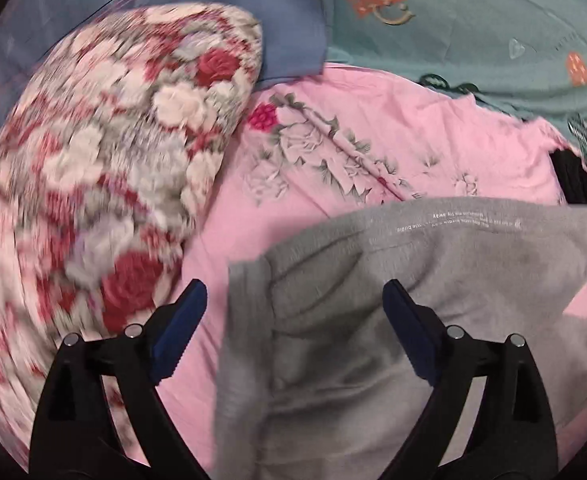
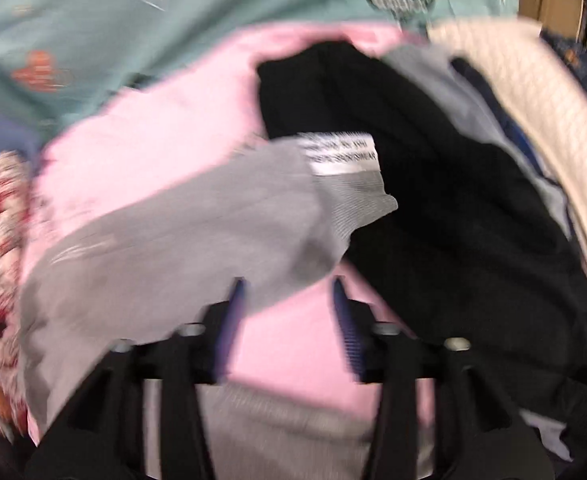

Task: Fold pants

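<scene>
Grey sweatpants [image 1: 373, 288] lie partly folded on a pink floral sheet [image 1: 373, 120]. A line of white print runs along their far edge. My left gripper [image 1: 293, 300] is open, its blue pads wide apart, just above the grey cloth near its left edge. In the right wrist view the grey pants [image 2: 181, 232] end in a ribbed cuff with a white label [image 2: 339, 156]. My right gripper [image 2: 289, 292] is open and empty, with its jaws over the pink sheet [image 2: 285, 340] just beneath the cuff end. Both views are blurred.
A red and white floral pillow [image 1: 105, 160] lies close on the left. A blue cloth [image 1: 285, 20] and a teal heart-print sheet [image 1: 473, 40] lie behind. A pile of black clothes [image 2: 433, 184], light blue cloth and a cream knit blanket [image 2: 541, 112] sits to the right.
</scene>
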